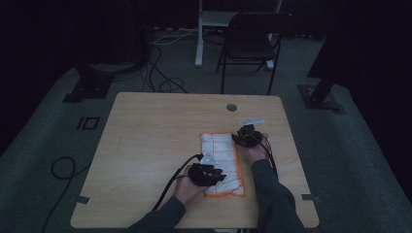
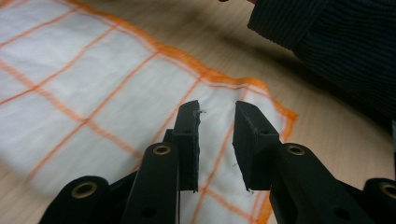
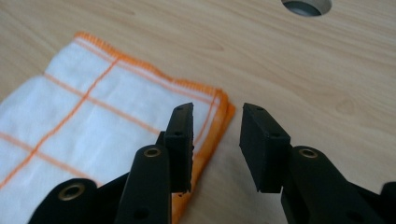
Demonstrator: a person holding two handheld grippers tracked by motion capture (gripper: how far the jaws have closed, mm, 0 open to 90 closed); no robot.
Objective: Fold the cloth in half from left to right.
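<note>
A white cloth (image 1: 223,162) with an orange grid and orange hem is seen lying flat and folded on a wooden table (image 1: 145,145), right of centre in the high view. The left gripper (image 1: 221,177) is held at the cloth's lower left edge in that view, while the right gripper (image 1: 235,138) is held at the cloth's upper right corner.

In the left gripper view, the two black jaws are shown parted by a clear gap above the cloth (image 2: 93,93), near its corner at the right of the frame; nothing is clamped between them. A dark ribbed sleeve (image 2: 336,42) is seen in the upper right of that frame.

In the right gripper view, the jaws are likewise shown apart, with the cloth's doubled orange-edged corner (image 3: 219,105) lying just beyond the left jaw and bare wood under the right jaw. No fabric is gripped. A round hole (image 3: 306,5) in the tabletop is seen at the top edge of that frame.

A folding chair (image 1: 252,41) is seen standing on the floor beyond the table, at the top of the high view.
</note>
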